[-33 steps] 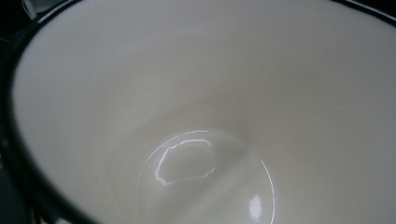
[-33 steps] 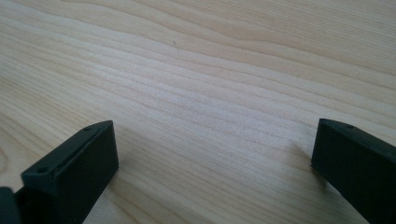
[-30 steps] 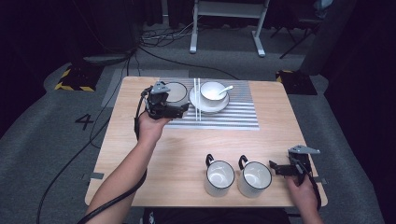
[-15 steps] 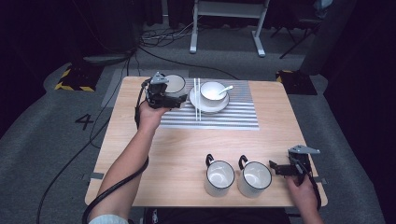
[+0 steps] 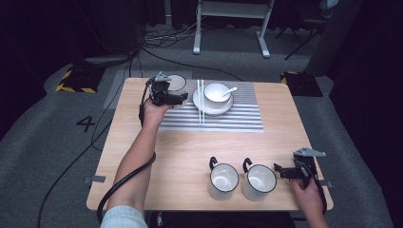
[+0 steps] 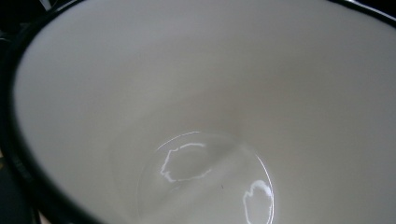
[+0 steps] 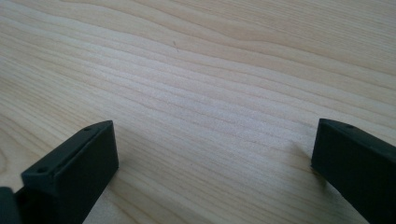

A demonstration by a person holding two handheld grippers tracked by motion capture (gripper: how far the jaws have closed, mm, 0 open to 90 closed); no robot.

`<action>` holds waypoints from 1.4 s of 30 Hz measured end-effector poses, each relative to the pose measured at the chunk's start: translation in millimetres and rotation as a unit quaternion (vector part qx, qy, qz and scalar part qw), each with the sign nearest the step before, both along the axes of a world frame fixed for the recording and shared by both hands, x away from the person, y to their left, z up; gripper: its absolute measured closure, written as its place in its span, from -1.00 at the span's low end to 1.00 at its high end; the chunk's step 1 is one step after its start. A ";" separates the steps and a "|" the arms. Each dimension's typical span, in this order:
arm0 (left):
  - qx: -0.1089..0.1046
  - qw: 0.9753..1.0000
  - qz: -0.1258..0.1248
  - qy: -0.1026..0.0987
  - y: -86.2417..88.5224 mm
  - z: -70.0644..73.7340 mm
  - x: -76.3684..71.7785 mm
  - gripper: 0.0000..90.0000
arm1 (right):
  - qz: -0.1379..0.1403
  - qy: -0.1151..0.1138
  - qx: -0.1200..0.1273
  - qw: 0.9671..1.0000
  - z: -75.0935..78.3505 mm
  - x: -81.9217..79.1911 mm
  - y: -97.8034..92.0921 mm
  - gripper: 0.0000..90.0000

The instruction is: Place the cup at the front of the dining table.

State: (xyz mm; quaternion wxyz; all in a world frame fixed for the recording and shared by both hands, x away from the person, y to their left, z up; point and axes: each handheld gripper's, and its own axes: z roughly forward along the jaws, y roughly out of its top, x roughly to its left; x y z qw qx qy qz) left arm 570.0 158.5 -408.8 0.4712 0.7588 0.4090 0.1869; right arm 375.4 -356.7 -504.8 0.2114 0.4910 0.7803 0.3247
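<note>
The left gripper (image 5: 177, 98) holds a mug (image 5: 177, 83) at the mat's (image 5: 237, 118) far-left corner, about nine o'clock from the plate (image 5: 199, 102), while the right gripper (image 5: 280, 170), jaws wide, rests at three o'clock of the near mugs (image 5: 259, 181).

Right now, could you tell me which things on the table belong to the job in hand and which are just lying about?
In hand:
- left tool
- mug at the mat's far left corner
- striped mat

Lying about:
- two mugs near the front edge
- bowl with spoon
- chopsticks
- right tool, open, idle
</note>
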 end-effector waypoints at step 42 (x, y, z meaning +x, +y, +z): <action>0.042 0.997 0.029 0.063 -22.3 -67.6 22.8 -0.93 | -0.002 0.000 -0.002 1.000 0.0 -0.1 0.2 -0.99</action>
